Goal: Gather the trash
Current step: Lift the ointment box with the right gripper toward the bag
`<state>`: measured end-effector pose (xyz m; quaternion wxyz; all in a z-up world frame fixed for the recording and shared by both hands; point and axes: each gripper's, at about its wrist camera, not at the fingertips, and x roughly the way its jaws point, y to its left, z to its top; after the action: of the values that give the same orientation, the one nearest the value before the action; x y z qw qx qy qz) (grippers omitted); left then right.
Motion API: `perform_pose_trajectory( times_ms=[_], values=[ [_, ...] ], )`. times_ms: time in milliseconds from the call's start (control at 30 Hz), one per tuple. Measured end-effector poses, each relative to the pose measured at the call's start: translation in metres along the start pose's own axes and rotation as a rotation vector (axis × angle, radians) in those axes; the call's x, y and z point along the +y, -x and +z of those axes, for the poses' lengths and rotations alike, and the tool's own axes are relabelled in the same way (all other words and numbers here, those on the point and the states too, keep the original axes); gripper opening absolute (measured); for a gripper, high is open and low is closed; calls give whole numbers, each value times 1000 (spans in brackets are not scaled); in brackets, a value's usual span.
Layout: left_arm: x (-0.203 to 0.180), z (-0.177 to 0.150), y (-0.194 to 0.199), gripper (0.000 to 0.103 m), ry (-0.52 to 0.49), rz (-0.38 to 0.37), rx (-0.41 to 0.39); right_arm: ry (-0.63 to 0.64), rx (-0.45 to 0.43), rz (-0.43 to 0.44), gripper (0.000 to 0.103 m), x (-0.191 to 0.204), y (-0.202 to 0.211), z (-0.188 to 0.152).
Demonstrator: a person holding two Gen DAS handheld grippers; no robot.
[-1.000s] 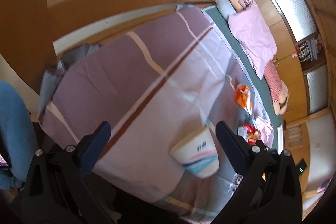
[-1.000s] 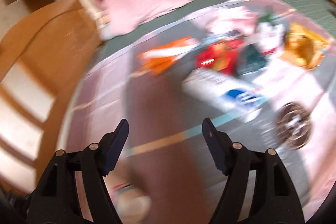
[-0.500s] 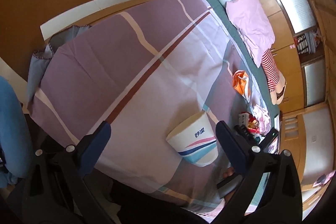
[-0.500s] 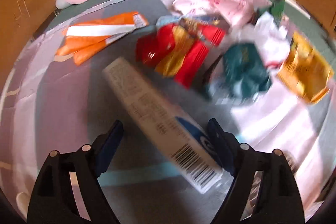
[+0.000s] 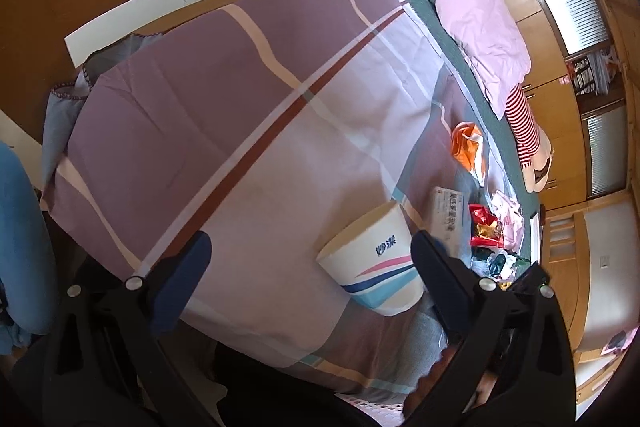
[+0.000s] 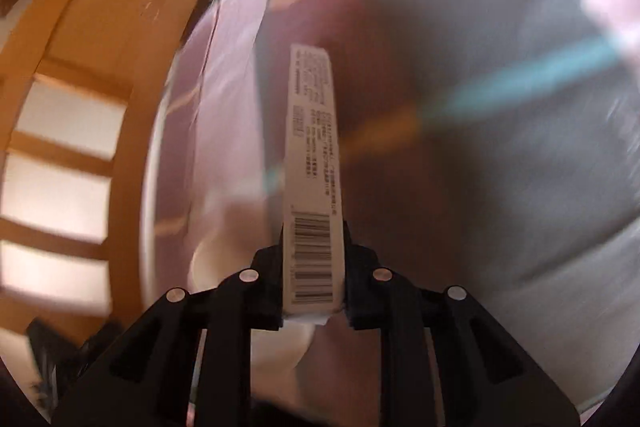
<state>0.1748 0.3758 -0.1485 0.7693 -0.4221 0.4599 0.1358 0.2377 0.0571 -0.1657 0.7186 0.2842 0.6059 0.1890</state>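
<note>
Now right claw just closed, clamping barcoded carton; left claw wide open

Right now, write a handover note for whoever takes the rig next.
Right gripper: jaws have just been closing and now pinch the long white box at its barcode end.
Left gripper: open, holding nothing, with the bin just ahead on the bedspread.
Still on the bed: orange wrapper, red wrapper, green wrapper and more litter beside them.
Done: box gripped. The inside of the bin is not visible.
Left: drop the box in the bin, then collect the wrappers.
</note>
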Motion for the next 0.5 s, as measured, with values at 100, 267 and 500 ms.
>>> perform_pose_trajectory(
  times_ms=[100,267,500],
  values=[
    [1,-1,0,99,-2,-2,3,-94,18,35,24,-15,-2,-5],
    [7,2,-1,99,11,2,5,-77,-34,-60,37,-15,9,5],
    [11,2,1,99,29,-3,1,42,-189,-391,72,7,21,13]
  ],
)
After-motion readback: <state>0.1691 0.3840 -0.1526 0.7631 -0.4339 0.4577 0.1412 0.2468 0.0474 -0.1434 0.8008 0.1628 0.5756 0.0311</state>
